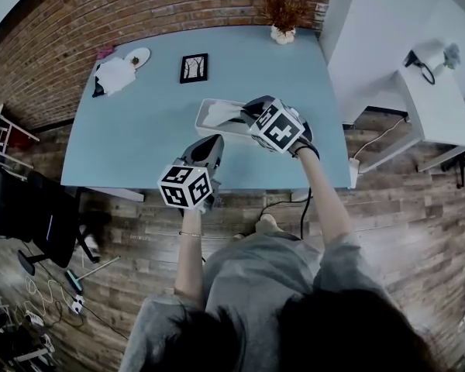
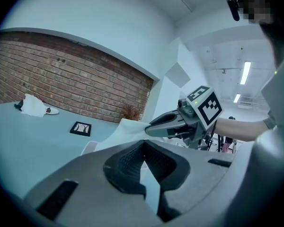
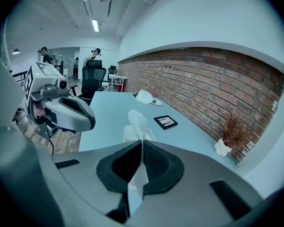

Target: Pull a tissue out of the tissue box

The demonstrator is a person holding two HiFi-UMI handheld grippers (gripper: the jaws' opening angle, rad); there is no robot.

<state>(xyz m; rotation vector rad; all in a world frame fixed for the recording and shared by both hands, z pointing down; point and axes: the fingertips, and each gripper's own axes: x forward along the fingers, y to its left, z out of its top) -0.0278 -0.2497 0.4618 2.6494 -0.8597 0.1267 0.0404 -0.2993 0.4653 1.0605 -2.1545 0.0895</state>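
Right gripper (image 1: 249,109) jaws clenched on tissue (image 1: 222,113) to draw it from box (image 1: 204,124); left gripper (image 1: 212,142) jaws closed, empty, waiting nearby.

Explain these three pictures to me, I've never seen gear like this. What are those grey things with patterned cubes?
No robot: a person holds a hand-held gripper, a two-jawed clamp with a marker cube, in each hand. One picture is from a camera on the person's head, looking down; the other two are from cameras riding on the hand-held grippers. The blue table holds a tissue box, a picture frame, a dried plant, a plate and a white cloth. The right hand-held gripper is shut on a tissue stretched up from the box; the left hand-held gripper is shut and empty, beside it.
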